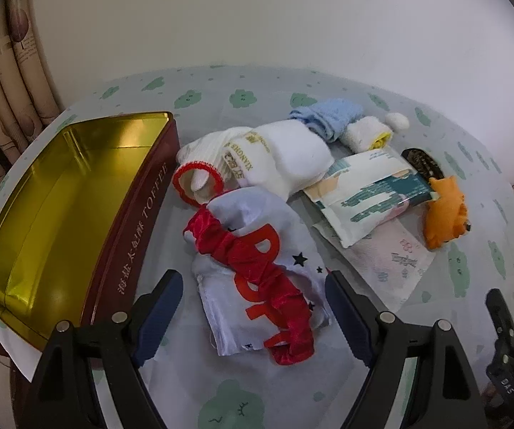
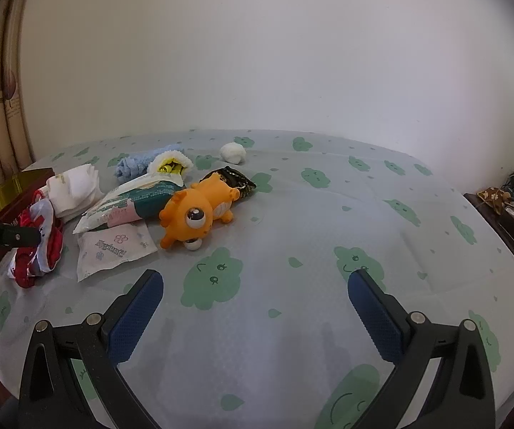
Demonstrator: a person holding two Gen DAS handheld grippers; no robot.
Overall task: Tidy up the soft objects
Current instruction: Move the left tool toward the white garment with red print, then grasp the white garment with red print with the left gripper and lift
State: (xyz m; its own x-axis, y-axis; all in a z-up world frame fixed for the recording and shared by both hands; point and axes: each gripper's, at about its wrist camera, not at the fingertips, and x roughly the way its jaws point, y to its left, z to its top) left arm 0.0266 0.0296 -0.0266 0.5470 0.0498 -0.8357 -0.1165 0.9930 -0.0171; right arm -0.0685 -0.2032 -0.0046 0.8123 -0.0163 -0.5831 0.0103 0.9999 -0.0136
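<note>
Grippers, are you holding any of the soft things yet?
No. The left gripper hangs open above the red-and-white cloth; the right gripper is open over bare tablecloth.

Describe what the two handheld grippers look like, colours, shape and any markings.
Both are alike. The left gripper and right gripper each have two black plastic fingers angled apart in a V, with textured dark blue pads on the inner faces and silver round bolts at the joints. The left one's side carries white lettering, only partly readable.
</note>
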